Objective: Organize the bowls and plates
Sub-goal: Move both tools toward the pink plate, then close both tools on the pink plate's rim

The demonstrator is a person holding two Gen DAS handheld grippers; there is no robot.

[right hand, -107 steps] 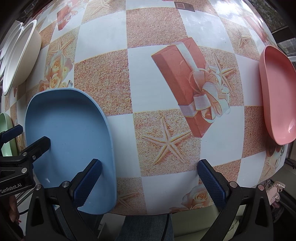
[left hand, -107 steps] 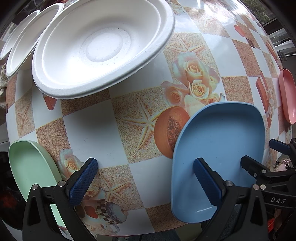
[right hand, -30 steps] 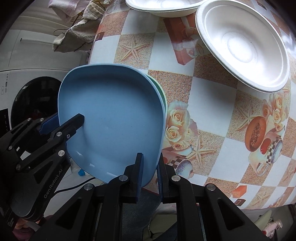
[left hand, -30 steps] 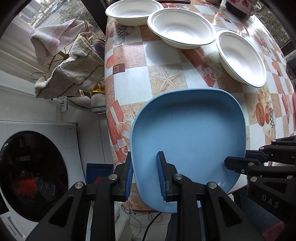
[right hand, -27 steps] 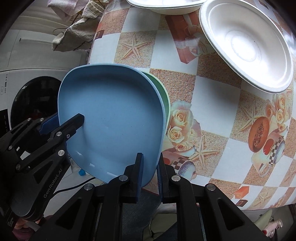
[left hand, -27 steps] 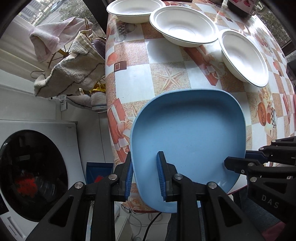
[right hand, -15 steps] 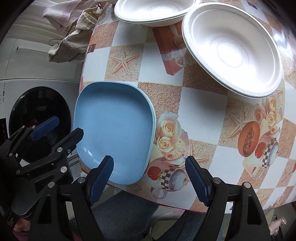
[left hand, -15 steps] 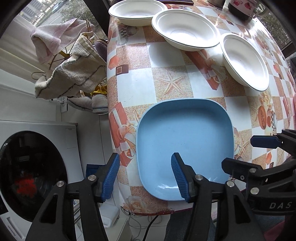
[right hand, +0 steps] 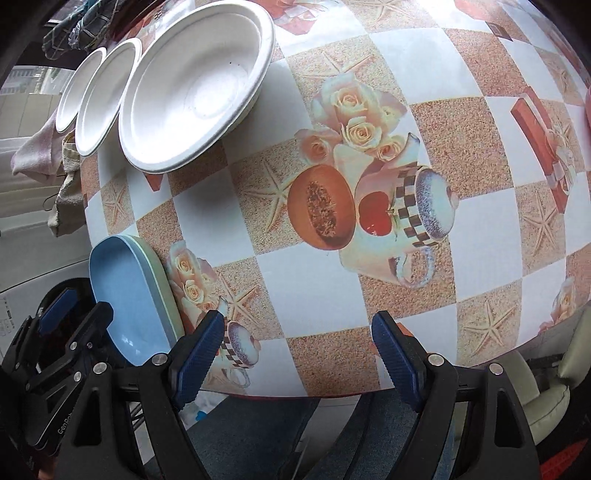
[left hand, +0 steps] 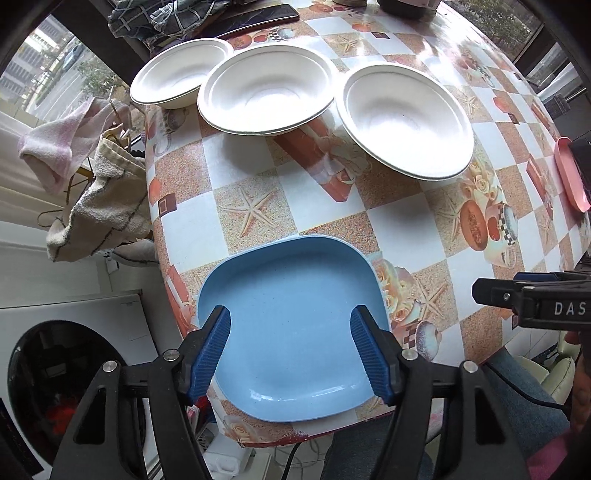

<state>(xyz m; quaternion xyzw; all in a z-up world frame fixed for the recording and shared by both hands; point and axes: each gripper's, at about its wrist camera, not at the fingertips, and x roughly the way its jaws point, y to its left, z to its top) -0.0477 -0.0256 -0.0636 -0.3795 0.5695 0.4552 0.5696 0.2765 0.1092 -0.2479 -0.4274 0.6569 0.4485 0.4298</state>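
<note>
A blue plate lies at the table's near left corner, stacked on a green plate whose rim shows in the right wrist view. My left gripper is open just above the blue plate, holding nothing. My right gripper is open and empty over the table's front edge, to the right of the stack. Three white bowls stand in a row at the back. A pink plate lies at the far right edge.
The table has a patterned checked cloth. Towels hang off its left side above a washing machine. A dark phone and folded cloth lie behind the bowls. A person's leg in jeans is below the front edge.
Both grippers were shut on the blue plate a second ago. They set it onto the green plate and opened. The right gripper has since swung away to the right; the left has pulled back slightly.
</note>
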